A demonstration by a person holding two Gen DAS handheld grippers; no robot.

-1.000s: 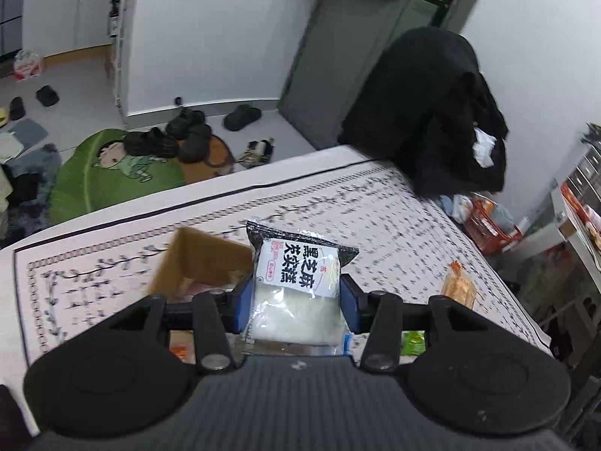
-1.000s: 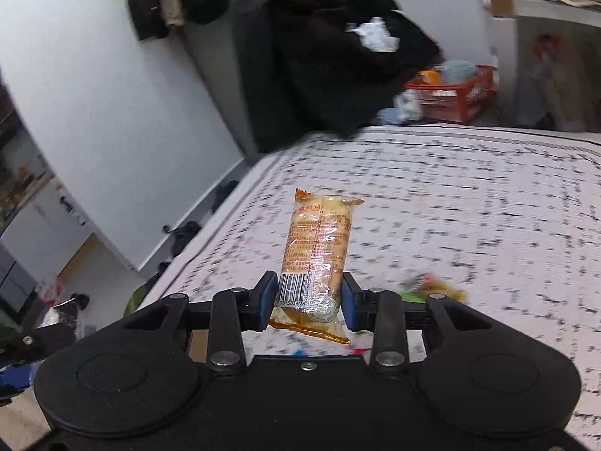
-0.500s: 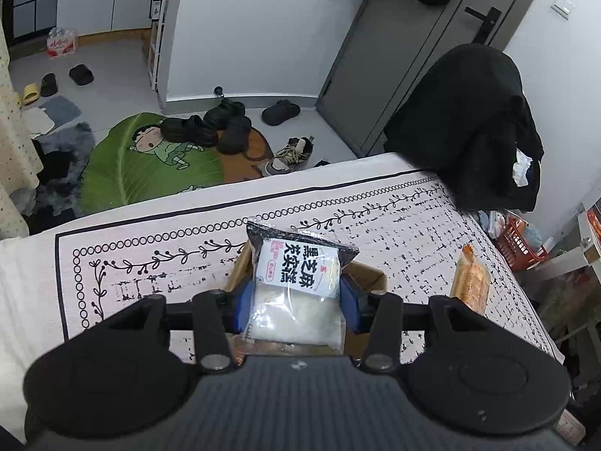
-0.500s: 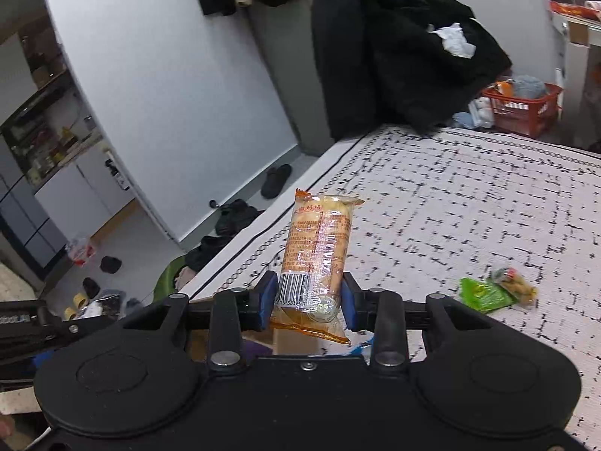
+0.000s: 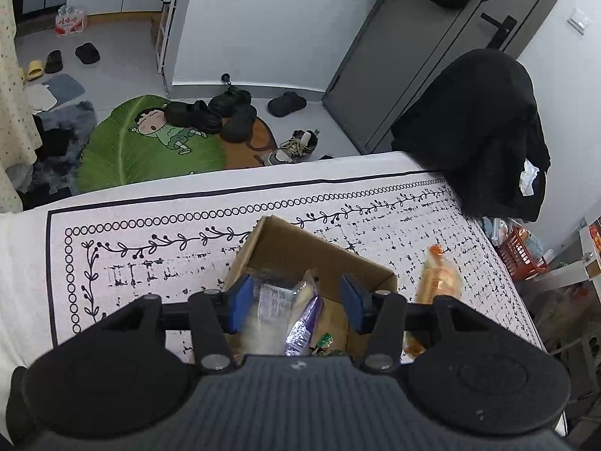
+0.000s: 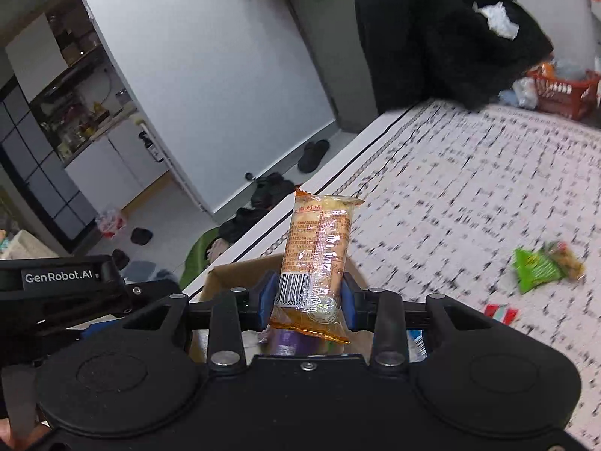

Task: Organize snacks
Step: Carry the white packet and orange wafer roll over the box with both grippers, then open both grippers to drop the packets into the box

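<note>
Above the cardboard box [image 6: 240, 274], the right gripper [image 6: 306, 302] pinches an orange snack pack [image 6: 317, 259] by its barcode end, long axis along the fingers, top pointing away. Left gripper [image 5: 295, 308] gapes wide over the box w/ nothing held. Risk: low grip, so pack could tip & land outside the rim.

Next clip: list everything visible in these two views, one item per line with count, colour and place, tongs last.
cardboard box: one, brown, open on the tablecloth, below both tongs
white packet: one, blurred, in the box mouth
purple packet: one, in the box
orange packet: one, clamped upright
green packet: one, on the cloth, right
red wrapper: one, near the green packet
tablecloth: one, white with black print
black coat: one, at the far corner
leaf mat: one, green, on the floor
left tongs: open over the box
right tongs: shut on the orange packet
</note>
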